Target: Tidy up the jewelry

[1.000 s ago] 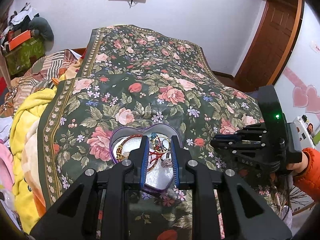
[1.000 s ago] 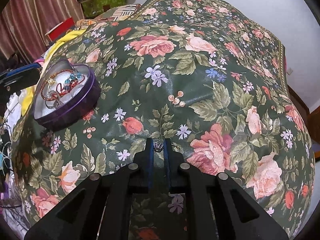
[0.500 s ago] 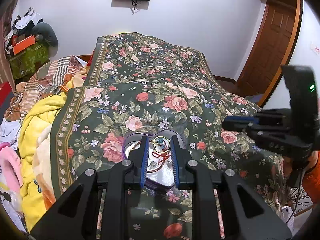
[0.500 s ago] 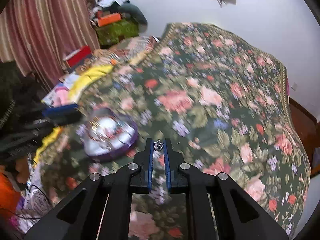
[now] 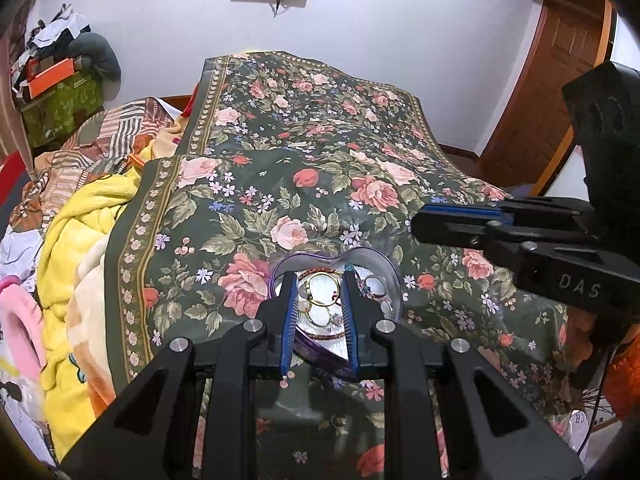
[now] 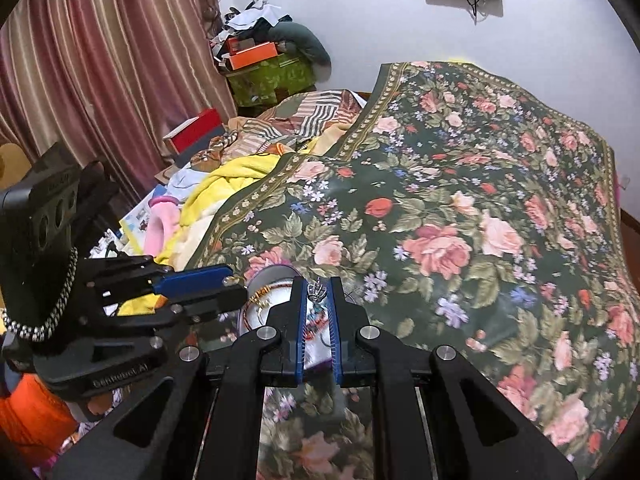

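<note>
A floral bedspread (image 6: pixel 460 208) covers the bed; near its left edge sits the heart-shaped tin (image 5: pixel 390 272) of jewelry. The left gripper (image 5: pixel 318 300) hovers there, fingers slightly spread, seemingly empty. The right gripper (image 6: pixel 318 300) pinches a small silver ring (image 6: pixel 317 291); lower it centered over the tin before releasing.

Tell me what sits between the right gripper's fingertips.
A small silver ring is pinched between the fingertips of the right gripper, hanging over the heart-shaped purple tin of jewelry. This shows in the right wrist view.
</note>
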